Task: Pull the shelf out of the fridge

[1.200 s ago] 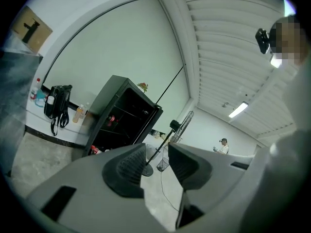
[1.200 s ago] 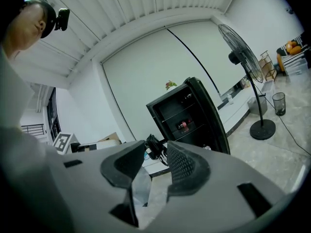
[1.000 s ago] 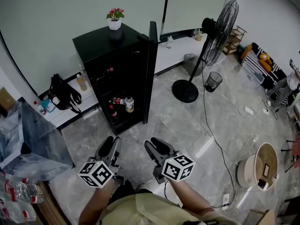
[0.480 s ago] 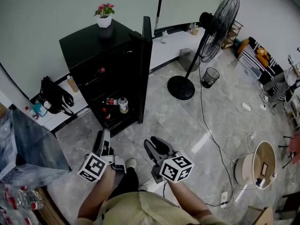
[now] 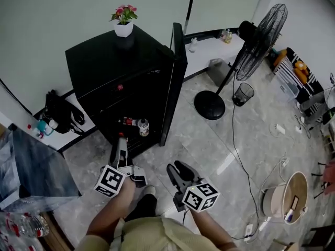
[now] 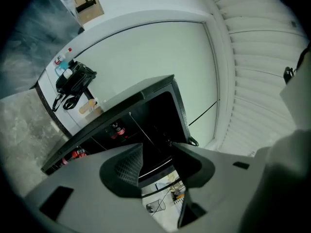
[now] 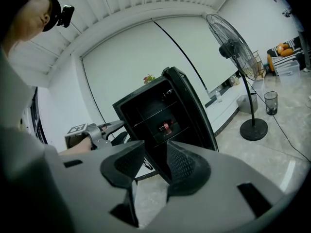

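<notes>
Fridge (image 5: 118, 75) count one, door open, one flowerpot (image 5: 124, 28) on top; my left gripper (image 5: 121, 141) and right gripper (image 5: 176, 168) face it, fingers wide, empty, left pair just opened wider.

Person in a pale olive shirt (image 5: 152, 237) and dark trousers (image 5: 140, 209).
The grey left gripper (image 5: 121, 140), jaws just opened and empty, and the right gripper (image 5: 176, 167) bear black-and-white marker cubes (image 5: 110, 181).

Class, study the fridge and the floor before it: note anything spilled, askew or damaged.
Nothing stands out. The fridge stands upright with its door open, the flower pot sits upright on top, and no spill shows.
</notes>
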